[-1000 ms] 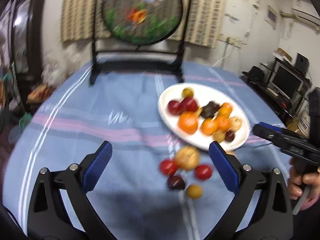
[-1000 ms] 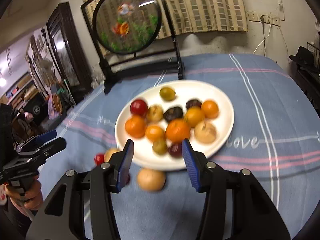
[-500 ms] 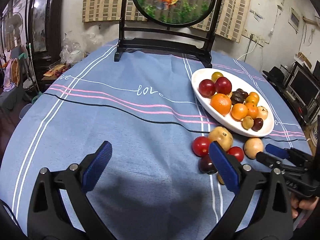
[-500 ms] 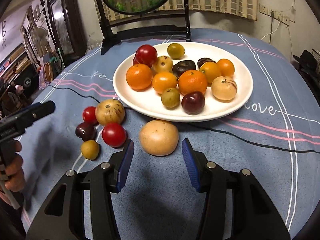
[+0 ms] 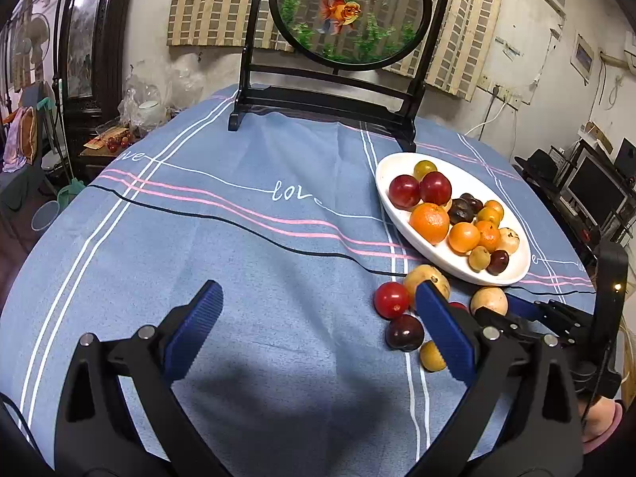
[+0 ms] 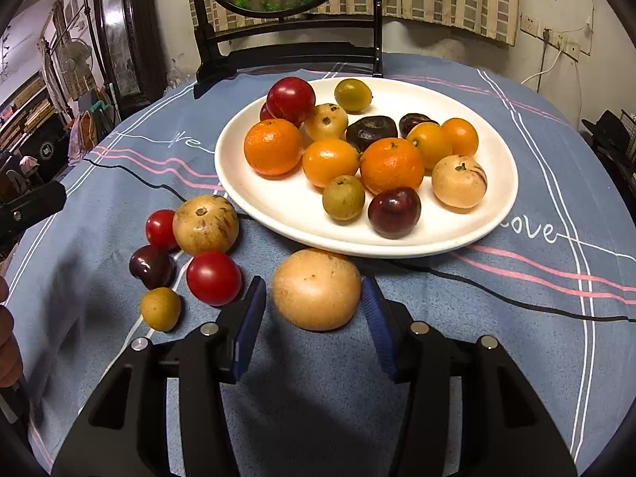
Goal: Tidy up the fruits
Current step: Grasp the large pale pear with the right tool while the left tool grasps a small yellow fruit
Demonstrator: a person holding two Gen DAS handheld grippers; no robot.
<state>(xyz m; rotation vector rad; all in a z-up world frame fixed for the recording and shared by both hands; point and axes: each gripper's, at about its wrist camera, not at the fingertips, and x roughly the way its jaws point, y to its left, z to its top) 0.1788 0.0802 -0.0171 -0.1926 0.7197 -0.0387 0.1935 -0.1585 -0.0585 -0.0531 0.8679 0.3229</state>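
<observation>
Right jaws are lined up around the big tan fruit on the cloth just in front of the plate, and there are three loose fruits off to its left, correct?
Not quite: the right wrist view shows five loose fruits left of the big tan fruit, not three. The rest holds: the right gripper brackets it, just in front of the plate.

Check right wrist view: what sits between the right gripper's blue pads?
The large round tan fruit on the blue cloth, untouched by the right gripper, just short of the white plate.
</observation>
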